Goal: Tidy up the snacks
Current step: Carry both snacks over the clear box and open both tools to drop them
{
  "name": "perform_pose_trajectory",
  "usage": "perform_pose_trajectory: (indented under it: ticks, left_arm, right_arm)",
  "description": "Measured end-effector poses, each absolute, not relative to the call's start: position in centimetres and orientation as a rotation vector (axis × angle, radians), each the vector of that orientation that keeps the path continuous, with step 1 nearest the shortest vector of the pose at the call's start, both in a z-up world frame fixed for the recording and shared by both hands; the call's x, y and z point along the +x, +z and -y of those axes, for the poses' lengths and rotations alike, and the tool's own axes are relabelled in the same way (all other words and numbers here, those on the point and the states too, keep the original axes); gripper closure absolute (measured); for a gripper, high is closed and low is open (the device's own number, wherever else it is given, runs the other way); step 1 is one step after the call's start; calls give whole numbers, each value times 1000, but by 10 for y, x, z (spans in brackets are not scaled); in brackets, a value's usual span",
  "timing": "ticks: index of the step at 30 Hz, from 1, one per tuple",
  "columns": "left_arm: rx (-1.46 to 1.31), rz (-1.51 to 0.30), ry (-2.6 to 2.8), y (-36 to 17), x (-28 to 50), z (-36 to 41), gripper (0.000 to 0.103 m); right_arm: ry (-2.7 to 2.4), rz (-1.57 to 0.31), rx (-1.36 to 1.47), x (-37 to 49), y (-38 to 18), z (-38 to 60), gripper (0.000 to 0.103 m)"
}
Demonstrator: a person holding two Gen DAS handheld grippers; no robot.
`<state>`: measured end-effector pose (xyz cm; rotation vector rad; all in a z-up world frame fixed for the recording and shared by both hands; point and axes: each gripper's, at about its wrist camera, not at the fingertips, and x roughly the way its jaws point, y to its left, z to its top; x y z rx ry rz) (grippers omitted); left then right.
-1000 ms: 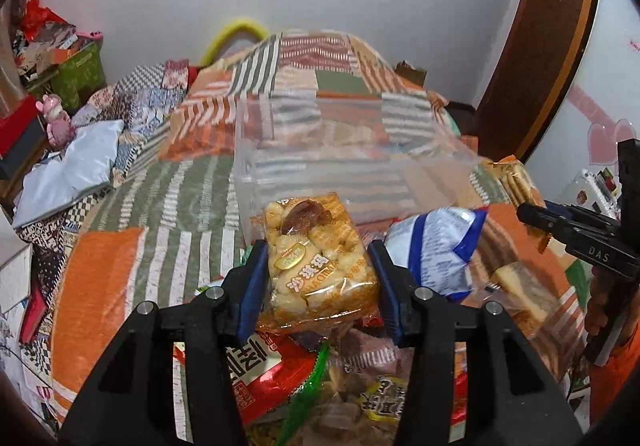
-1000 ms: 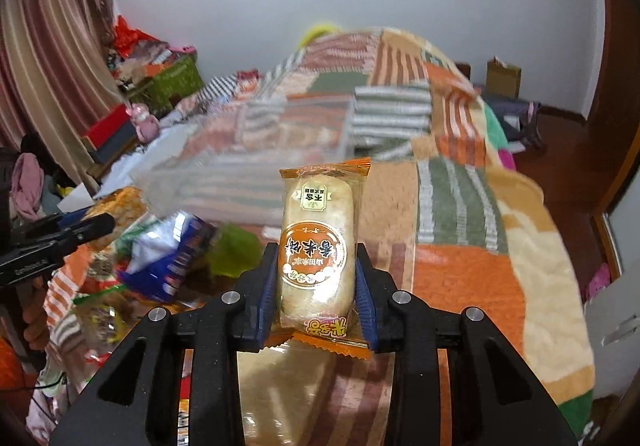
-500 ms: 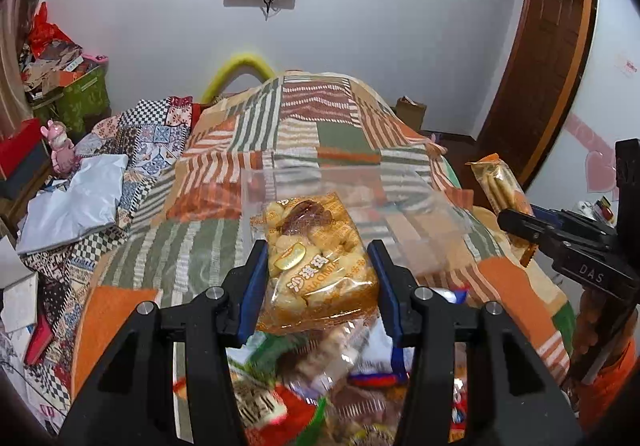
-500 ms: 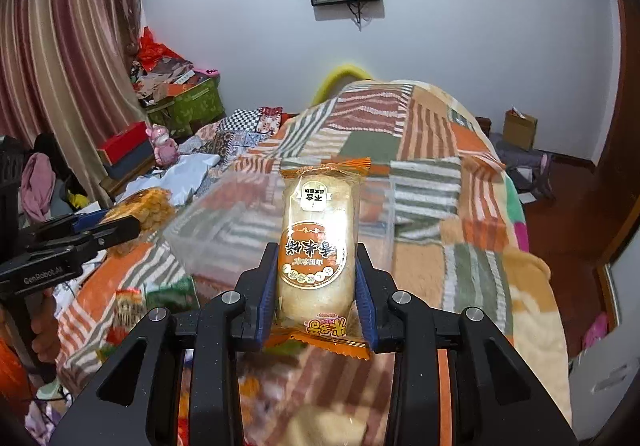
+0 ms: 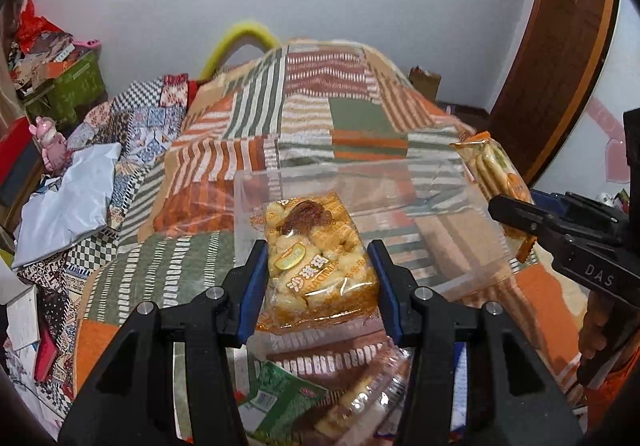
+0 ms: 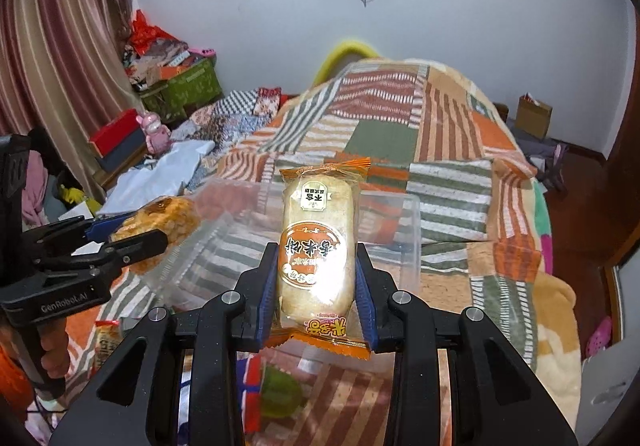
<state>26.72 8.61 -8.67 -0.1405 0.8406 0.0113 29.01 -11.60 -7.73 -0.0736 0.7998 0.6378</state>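
My left gripper (image 5: pixel 318 266) is shut on a square yellow puffed-cake packet (image 5: pixel 316 262) and holds it above the near edge of a clear plastic bin (image 5: pixel 424 205) on the bed. My right gripper (image 6: pixel 318 270) is shut on a long orange rice-cracker packet (image 6: pixel 318 246), held upright over the same bin (image 6: pixel 396 230). The right gripper with its packet (image 5: pixel 492 173) shows at the right of the left wrist view. The left gripper with its packet (image 6: pixel 160 221) shows at the left of the right wrist view. More snack packets (image 5: pixel 280 398) lie below the left gripper.
The bin rests on a patchwork striped blanket (image 5: pixel 328 113) covering the bed. A green snack packet (image 6: pixel 280 390) lies below the right gripper. Clothes, a white bag (image 5: pixel 68 193) and boxes crowd the left side. A wooden door (image 5: pixel 560 57) stands at the right.
Both grippers have risen from the snack pile and moved forward over the clear bin, each still holding its packet. The views tilted up, then back down toward the bin.
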Motion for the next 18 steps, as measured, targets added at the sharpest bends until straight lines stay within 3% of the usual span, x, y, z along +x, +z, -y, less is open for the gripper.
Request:
perform_pose_trajectory:
  ticks: [18]
  left_arm:
    - [-53,-975,-16,-131,312,-71,54]
  right_arm:
    - [647,-979,-190,315,-127,85,71]
